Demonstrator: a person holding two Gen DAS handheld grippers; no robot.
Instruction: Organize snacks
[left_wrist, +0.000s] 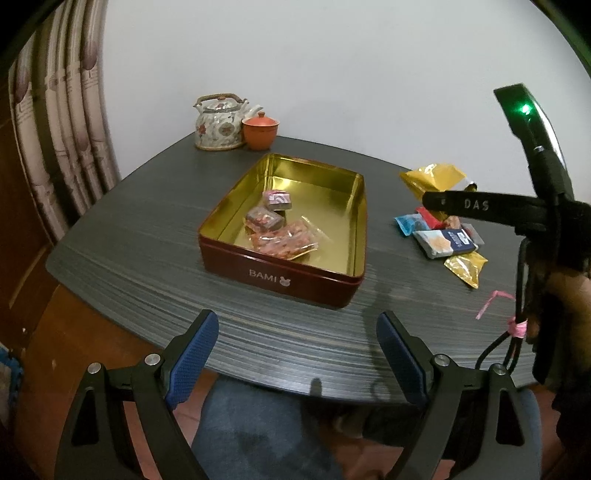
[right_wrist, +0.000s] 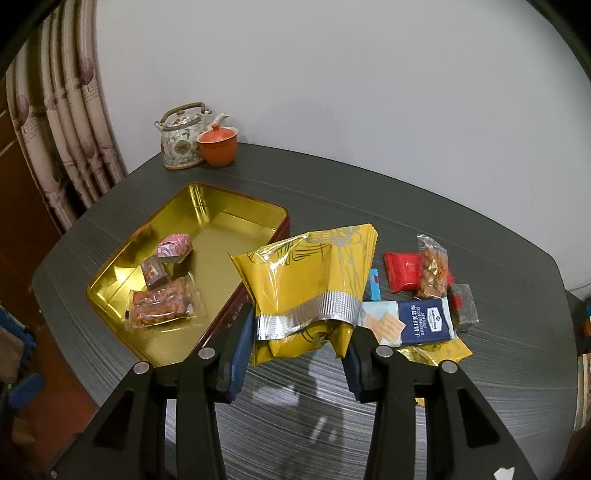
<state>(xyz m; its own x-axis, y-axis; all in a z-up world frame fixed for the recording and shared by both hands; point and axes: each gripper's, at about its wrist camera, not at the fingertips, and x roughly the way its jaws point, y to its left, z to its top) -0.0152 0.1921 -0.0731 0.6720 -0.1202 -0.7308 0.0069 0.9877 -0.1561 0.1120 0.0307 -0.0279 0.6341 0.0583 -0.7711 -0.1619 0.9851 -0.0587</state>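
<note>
Snacks are what I am sorting, and one yellow foil packet (right_wrist: 306, 288) is pinched at its crumpled lower end between the blue pads of my right claw (right_wrist: 299, 347), lifted clear of the dark striped table (right_wrist: 369, 424). The packet hangs just past the near right corner of the red tin (right_wrist: 236, 310), whose gold interior lies to its left. Inside that tin, three wrapped pieces sit toward the left side: a pink one (right_wrist: 174, 248), a brown one (right_wrist: 155, 273) and a clear-wrapped orange bar (right_wrist: 160, 304). The right half of the tin floor is bare gold.

To the right of the held packet, the remaining pile rests on the table: a navy cracker pack (right_wrist: 410, 321), a red pouch (right_wrist: 404, 271), a clear bag of nuts (right_wrist: 432, 267) and a dark cube (right_wrist: 463, 301), all touching or overlapping.

My left claw (left_wrist: 297, 356) is released, its jaws standing wide with nothing between them, poised over the near table edge in front of the tin. Bare tabletop separates it from the tin wall.

At the far left corner stand a floral teapot (left_wrist: 218, 125) and an orange lidded cup (left_wrist: 259, 131), touching each other, well apart from the tin.
</note>
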